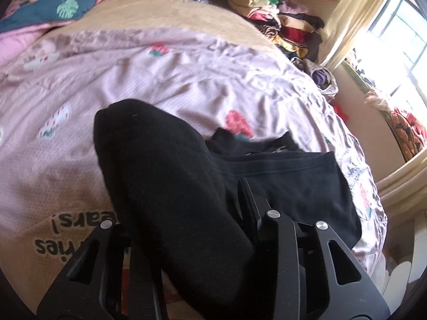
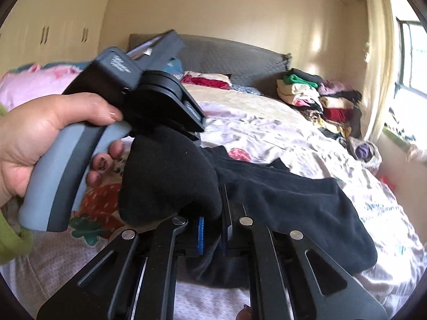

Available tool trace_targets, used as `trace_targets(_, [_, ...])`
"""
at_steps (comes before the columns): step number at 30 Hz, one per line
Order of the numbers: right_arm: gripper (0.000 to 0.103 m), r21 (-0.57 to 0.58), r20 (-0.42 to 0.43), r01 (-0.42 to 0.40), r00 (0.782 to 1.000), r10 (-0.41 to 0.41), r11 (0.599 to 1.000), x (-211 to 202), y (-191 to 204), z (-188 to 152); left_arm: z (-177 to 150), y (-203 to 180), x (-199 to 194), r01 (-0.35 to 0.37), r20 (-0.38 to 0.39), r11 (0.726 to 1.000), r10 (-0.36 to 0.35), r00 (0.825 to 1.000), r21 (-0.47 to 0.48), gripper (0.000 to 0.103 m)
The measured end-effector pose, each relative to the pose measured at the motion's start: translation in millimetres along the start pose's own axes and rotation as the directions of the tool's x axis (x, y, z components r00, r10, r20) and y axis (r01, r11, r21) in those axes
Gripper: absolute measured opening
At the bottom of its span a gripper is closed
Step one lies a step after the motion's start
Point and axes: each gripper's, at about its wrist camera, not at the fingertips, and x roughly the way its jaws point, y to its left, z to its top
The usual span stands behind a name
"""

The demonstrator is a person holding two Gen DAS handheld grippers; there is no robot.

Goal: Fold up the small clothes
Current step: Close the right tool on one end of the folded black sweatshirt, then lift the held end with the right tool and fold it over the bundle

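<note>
A black sock (image 1: pixel 160 165) stretches forward out of my left gripper (image 1: pixel 192 213), which is shut on it above the bed. In the right wrist view the same sock (image 2: pixel 165 178) bulges between the two grippers. My right gripper (image 2: pixel 213 218) is shut on the sock's other end, its blue pads close together. The left gripper's body (image 2: pixel 149 90) and the hand holding it show at the left of that view. A dark garment (image 2: pixel 293 205) lies flat on the pink bedsheet (image 1: pixel 186 74) just beyond; it also shows in the left wrist view (image 1: pixel 293 181).
A pile of folded clothes (image 1: pixel 280 18) sits at the bed's far right corner by the grey headboard (image 2: pixel 226 56). A blue leaf-print quilt (image 1: pixel 61 2) lies at the far left. A window (image 1: pixel 395 40) and curtain are on the right. Wardrobe doors (image 2: pixel 53 37) stand behind.
</note>
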Motion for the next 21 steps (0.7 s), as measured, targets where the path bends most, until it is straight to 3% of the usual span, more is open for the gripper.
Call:
trace_targets(11, [0.007,0.147,0.029,0.026,0.999,-0.03,0.989,-15,-48,-4,16,-68,-4,-0.01,0.034,0.995,0.007,0.999,0.1,0.027])
trace_targets(21, [0.007,0.303,0.021,0.038,0.999,-0.047,0.952,-27,-103,-14,18,-129,10,-0.014,0.03,0.984,0.008,1.0,0.179,0.025])
